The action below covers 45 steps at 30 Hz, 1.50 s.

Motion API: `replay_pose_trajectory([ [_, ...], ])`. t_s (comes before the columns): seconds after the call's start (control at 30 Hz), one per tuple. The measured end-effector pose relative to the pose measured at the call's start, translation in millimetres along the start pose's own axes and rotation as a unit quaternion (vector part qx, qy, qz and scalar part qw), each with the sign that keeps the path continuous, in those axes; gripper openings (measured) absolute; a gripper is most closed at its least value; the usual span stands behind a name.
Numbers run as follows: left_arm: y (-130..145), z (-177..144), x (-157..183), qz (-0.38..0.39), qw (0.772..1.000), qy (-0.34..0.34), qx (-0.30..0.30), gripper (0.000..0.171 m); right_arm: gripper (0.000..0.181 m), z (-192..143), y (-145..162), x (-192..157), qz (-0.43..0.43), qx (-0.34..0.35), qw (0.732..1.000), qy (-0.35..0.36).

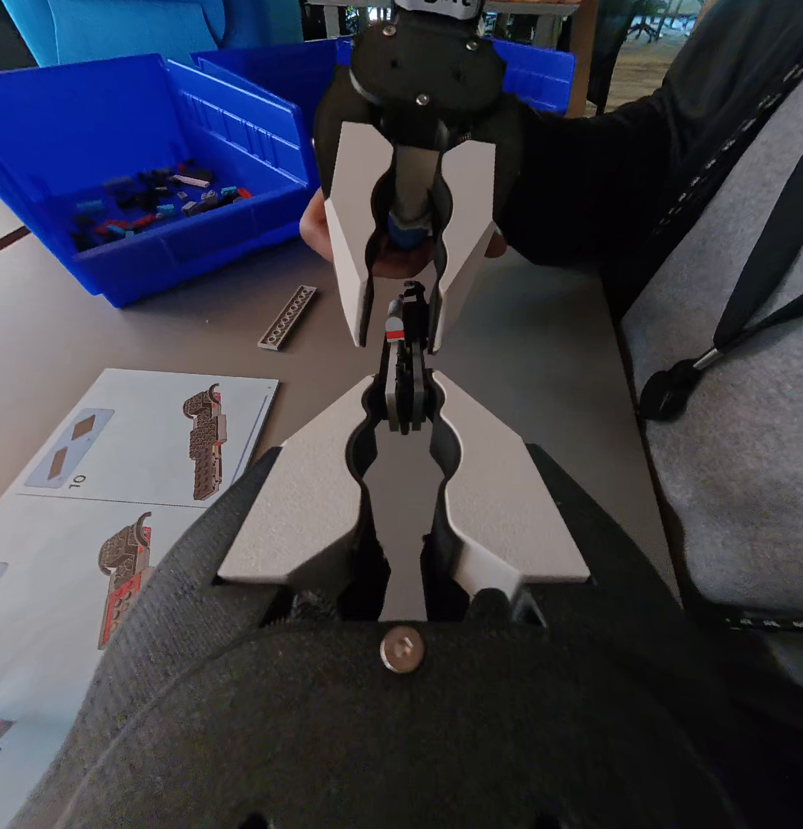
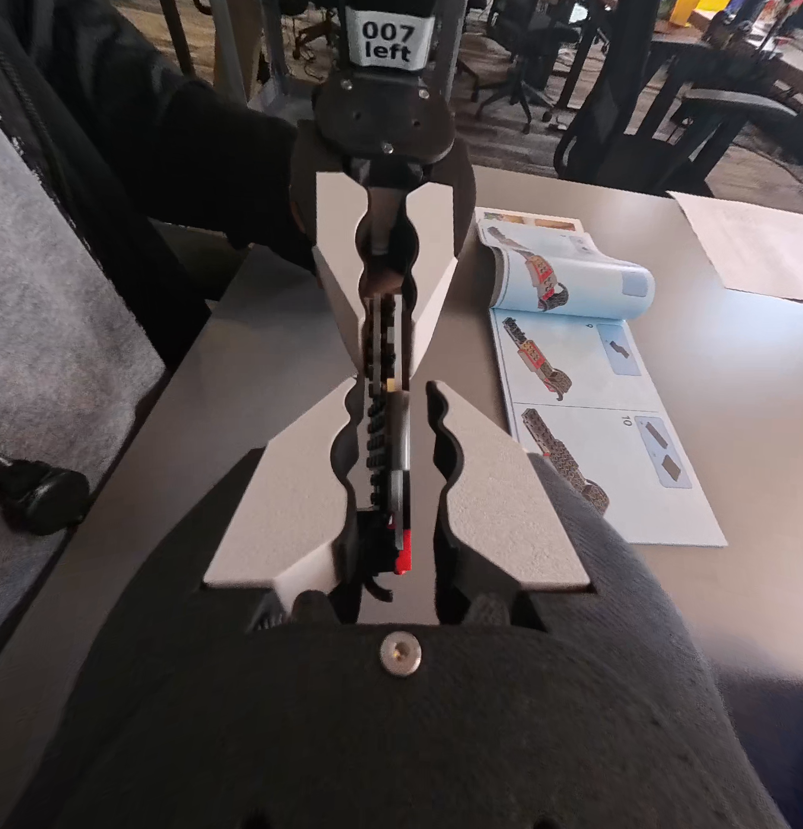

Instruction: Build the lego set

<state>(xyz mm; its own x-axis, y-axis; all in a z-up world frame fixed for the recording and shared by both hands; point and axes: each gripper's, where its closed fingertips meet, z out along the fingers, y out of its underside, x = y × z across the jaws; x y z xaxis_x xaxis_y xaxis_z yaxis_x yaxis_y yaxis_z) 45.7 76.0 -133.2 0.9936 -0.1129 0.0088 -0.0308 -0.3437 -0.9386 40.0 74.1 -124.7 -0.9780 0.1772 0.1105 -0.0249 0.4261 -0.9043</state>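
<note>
A long, thin lego assembly of grey and black plates with a red piece is held in the air between two facing grippers. My left gripper is shut on one end of it. My right gripper faces it from the far side. In the right wrist view the right gripper is open around the assembly. The assembly lies against the left finger pad, with a gap to the right pad. The left gripper clamps the far end there.
A blue bin holds several loose lego pieces, with a second blue bin behind it. A long grey plate lies on the table. An open instruction booklet lies beside the grippers. A person's grey clothing borders the table edge. The tips of both grippers are at nearly the same place.
</note>
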Motion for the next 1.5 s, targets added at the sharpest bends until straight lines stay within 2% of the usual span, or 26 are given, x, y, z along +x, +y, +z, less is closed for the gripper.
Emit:
replay_pose_trajectory([
  [0.27,0,1,6,0.037,0.999,0.008,-0.007,0.017,0.021,5,6,-11,-0.018,-0.015,1.000,-0.020],
  [0.47,4,1,8,-0.004,0.999,0.025,-0.028,0.019,0.020,7,9,-12,-0.023,-0.014,1.000,-0.016],
  [0.6,2,1,9,-0.029,0.999,0.033,-0.021,0.022,0.019,6,7,-11,-0.022,-0.008,1.000,-0.013],
  [0.87,-1,1,6,-0.025,1.000,0.017,-0.006,0.027,0.019,5,6,-11,-0.016,-0.005,1.000,-0.015],
  [1.07,-5,0,10,-0.009,1.000,0.021,0.013,0.018,0.019,4,3,-14,-0.011,0.000,1.000,-0.023],
  [1.5,0,1,10,-0.012,1.000,0.017,0.001,0.017,0.019,8,9,-17,-0.015,-0.013,0.999,-0.034],
])
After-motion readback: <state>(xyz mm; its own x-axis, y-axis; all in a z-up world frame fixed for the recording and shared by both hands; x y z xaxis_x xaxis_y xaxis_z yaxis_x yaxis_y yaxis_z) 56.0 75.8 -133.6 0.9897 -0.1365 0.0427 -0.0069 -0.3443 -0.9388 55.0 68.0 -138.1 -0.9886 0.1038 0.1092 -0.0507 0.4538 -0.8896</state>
